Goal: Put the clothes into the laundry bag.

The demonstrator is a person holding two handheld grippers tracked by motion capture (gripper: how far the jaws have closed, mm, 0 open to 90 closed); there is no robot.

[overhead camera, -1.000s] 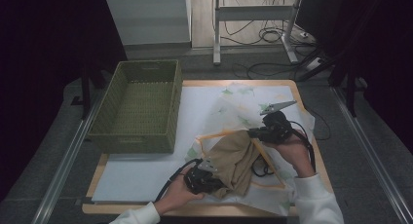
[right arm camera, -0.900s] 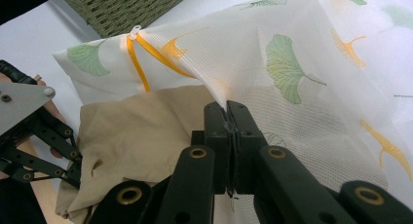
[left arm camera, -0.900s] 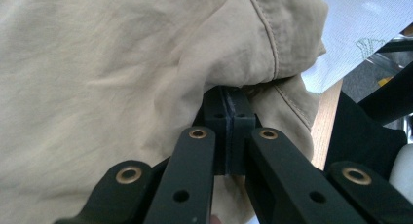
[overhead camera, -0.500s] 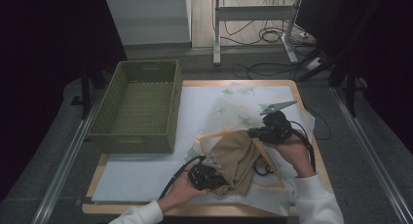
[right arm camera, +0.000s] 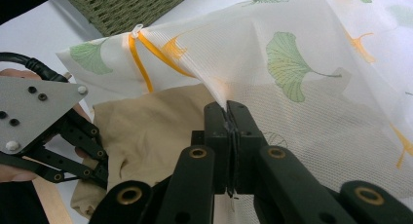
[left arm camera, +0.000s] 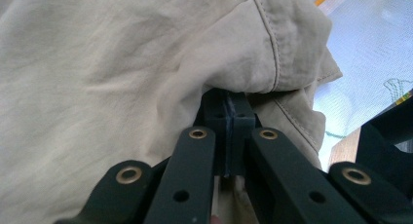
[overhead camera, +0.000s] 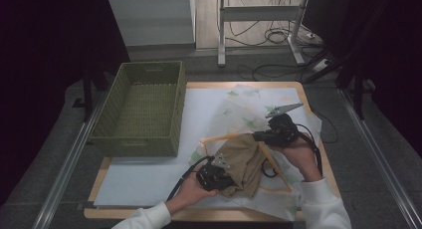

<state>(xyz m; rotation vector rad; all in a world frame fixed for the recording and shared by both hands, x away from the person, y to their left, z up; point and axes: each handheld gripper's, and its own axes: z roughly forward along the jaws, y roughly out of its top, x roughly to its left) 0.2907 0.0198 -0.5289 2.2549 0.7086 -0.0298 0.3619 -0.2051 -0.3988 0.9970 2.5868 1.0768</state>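
Left gripper (overhead camera: 215,173) clamped on the beige garment (overhead camera: 244,162), right gripper (overhead camera: 263,136) pinching the mesh laundry bag (right arm camera: 302,63) rim near the bench's front edge. Best to lift the rim high, then feed the garment deep inside without snagging the mesh.

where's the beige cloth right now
In the high view the beige cloth lies at the table's near right, half inside the mouth of the leaf-print mesh bag, between the left gripper and right gripper.
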